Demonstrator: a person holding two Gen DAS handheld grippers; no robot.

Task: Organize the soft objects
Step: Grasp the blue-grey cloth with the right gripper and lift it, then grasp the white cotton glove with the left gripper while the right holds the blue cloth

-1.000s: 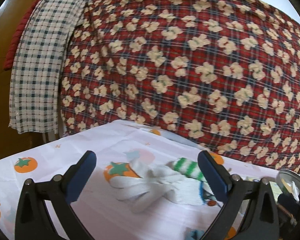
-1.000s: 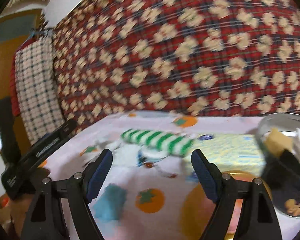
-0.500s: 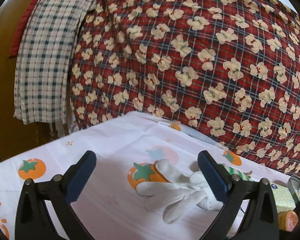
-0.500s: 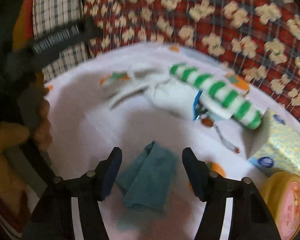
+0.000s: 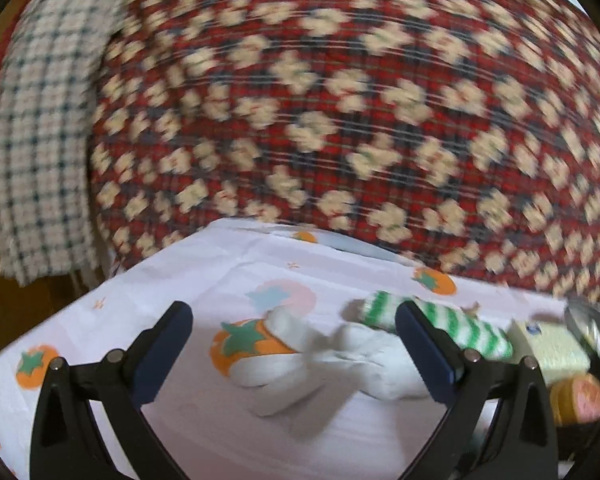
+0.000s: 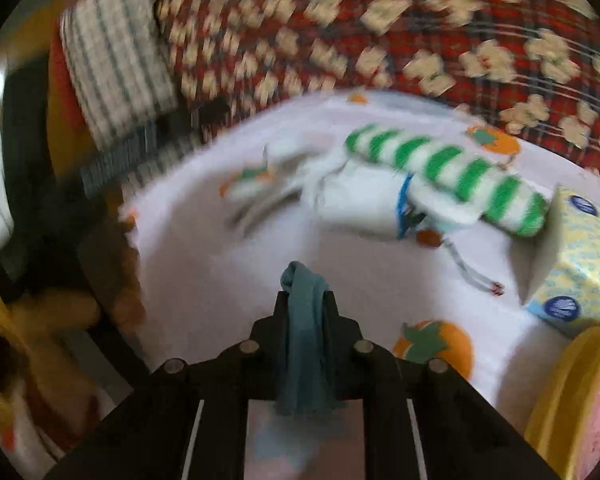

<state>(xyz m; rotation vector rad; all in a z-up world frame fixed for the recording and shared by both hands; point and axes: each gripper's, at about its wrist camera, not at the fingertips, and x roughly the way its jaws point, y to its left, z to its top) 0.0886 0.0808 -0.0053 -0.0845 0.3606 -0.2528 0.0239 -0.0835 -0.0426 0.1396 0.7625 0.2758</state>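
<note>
My right gripper [image 6: 305, 300] is shut on a teal cloth [image 6: 305, 332], bunched between its jaws above the white fruit-print table cover [image 6: 220, 264]. Beyond it lie a green-and-white striped sock [image 6: 448, 168], white socks [image 6: 356, 200] and a white glove [image 6: 260, 192]. In the left wrist view my left gripper [image 5: 292, 324] is open over the cover [image 5: 204, 280], with the white glove [image 5: 276, 356] and white socks [image 5: 380, 364] between and just past its fingers, untouched. The striped sock [image 5: 460, 324] runs behind its right finger.
A red plaid quilt with cream flowers [image 5: 340, 100] rises behind the table, a checked cloth [image 5: 40, 140] hanging at its left. A yellow tissue box [image 6: 580, 256] and a yellow-and-pink round tin [image 6: 580, 404] stand at the right. The other hand and gripper [image 6: 60, 220] are at left.
My right gripper came down over the teal cloth and closed on it, bunching it up. My left gripper shifted and rolled a little; the striped sock shows beside its right finger again.
</note>
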